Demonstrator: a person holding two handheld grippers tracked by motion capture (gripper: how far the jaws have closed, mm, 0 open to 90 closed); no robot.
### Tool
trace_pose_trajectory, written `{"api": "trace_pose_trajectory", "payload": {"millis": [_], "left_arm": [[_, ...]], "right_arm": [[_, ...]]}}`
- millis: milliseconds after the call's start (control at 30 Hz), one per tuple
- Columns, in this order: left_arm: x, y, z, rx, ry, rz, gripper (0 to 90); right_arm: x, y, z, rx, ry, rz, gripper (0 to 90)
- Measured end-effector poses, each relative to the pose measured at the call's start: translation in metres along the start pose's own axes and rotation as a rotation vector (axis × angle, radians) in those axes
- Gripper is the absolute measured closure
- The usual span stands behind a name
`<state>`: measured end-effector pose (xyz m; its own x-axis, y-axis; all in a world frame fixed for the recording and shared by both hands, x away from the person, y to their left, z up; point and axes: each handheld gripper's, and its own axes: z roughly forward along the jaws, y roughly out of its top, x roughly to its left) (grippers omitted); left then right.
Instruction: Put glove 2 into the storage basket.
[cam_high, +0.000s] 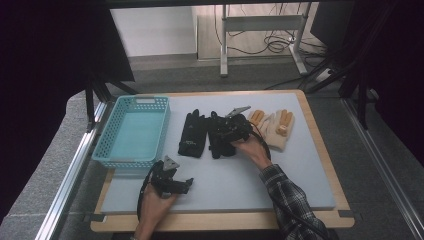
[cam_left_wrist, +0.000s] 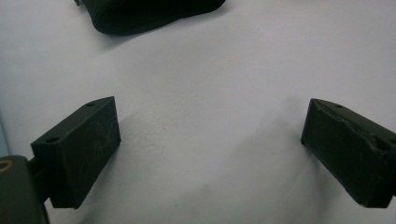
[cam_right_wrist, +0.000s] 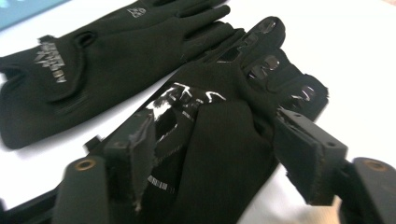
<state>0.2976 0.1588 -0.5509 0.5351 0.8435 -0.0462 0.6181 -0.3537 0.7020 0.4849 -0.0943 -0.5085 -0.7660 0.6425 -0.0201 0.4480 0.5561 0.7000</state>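
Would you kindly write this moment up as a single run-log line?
left tool: open, above mat | right tool: jaws around black glove, not closed | second black glove: beside it | blue basket: empty

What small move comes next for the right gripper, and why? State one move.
Probably close the right gripper on the black fabric glove between its fingers. In the right gripper view the glove's cuff bunches between the two open fingers, gathered but not yet clamped. The turquoise plastic basket stands empty at left, a likely destination. The left gripper is open over bare mat.
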Motion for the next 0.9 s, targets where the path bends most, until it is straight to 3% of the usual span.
{"api": "trace_pose_trajectory", "payload": {"millis": [167,200,333,433,467,533,700,900], "left_arm": [[0.000,0.000,0.000,-0.001,-0.001,-0.001,4.9],[0.000,0.000,0.000,-0.002,-0.001,-0.001,4.9],[0.000,0.000,0.000,-0.001,-0.001,-0.001,4.9],[0.000,0.000,0.000,-0.001,-0.001,-0.001,4.9],[0.000,0.000,0.000,-0.002,0.000,-0.001,4.9],[0.000,0.000,0.000,-0.001,-0.001,-0.001,4.9],[0.000,0.000,0.000,-0.001,-0.001,-0.001,4.9],[0.000,0.000,0.000,0.000,-0.001,0.000,4.9]], "right_arm": [[0.000,0.003,0.022,0.068,-0.054,-0.044,25.8],[0.000,0.003,0.025,0.068,-0.056,-0.035,26.3],[-0.002,0.001,0.024,0.057,-0.046,0.015,43.2],[0.000,0.002,0.021,0.071,-0.042,0.034,62.2],[0.001,0.003,0.020,0.082,-0.049,0.029,69.9],[0.003,0.004,0.018,0.098,-0.070,0.008,76.1],[0.005,0.005,0.012,0.103,-0.085,0.010,81.3],[0.007,0.004,-0.005,0.055,-0.062,0.047,81.4]]}}
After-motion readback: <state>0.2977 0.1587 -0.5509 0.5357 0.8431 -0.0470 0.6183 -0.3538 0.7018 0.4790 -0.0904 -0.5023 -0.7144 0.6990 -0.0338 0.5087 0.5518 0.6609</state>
